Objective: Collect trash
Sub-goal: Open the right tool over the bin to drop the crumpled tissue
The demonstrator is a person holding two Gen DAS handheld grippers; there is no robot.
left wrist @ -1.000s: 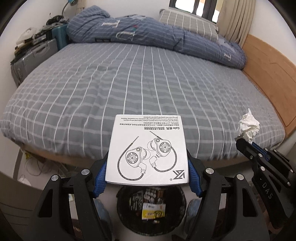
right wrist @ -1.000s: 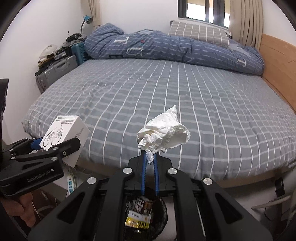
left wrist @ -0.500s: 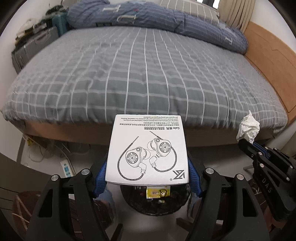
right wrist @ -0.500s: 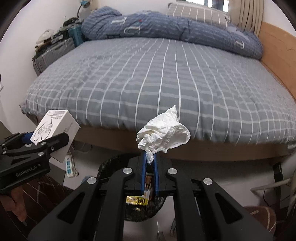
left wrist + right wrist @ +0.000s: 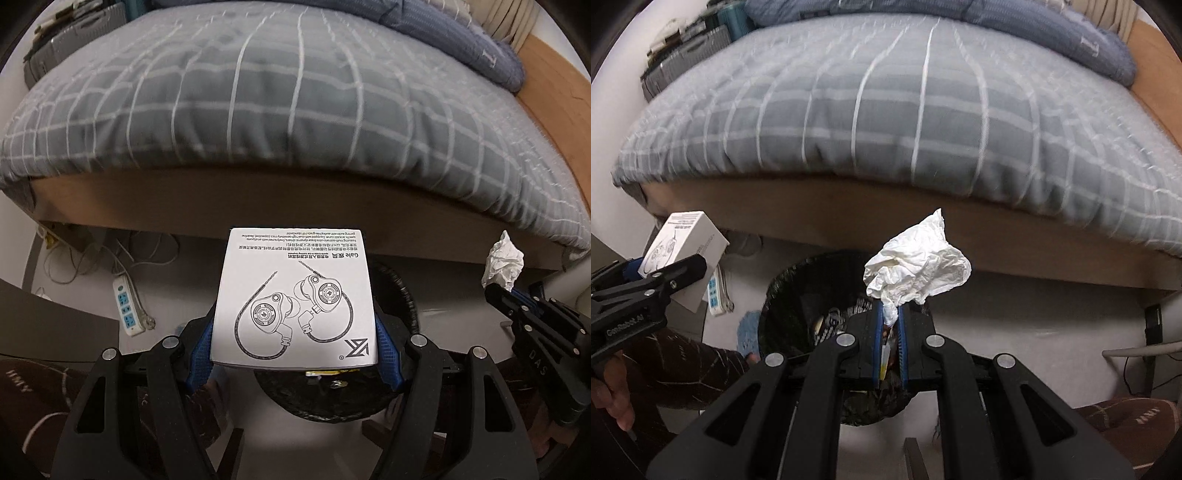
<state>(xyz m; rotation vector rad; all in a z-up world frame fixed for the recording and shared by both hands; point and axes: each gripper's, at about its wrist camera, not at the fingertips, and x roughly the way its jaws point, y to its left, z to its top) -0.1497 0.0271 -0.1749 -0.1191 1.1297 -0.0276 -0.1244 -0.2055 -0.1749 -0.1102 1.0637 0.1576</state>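
Observation:
My left gripper (image 5: 295,339) is shut on a white earphone box (image 5: 295,299) with a line drawing on its face; the box also shows in the right wrist view (image 5: 683,247). My right gripper (image 5: 889,314) is shut on a crumpled white tissue (image 5: 919,266), which also shows at the right of the left wrist view (image 5: 504,264). A black mesh trash bin (image 5: 790,295) with wrappers inside stands on the floor right below both grippers; in the left wrist view the bin (image 5: 332,398) is mostly hidden behind the box.
The bed with a grey checked sheet (image 5: 295,92) and its wooden frame (image 5: 849,218) fills the space ahead. A white power strip (image 5: 127,310) and cables lie on the floor at the left. A suitcase (image 5: 74,51) stands far left.
Both grippers have tilted down and dropped lower, away from the bed top toward the floor. The bin now sits more fully under them. Both still hold their items.

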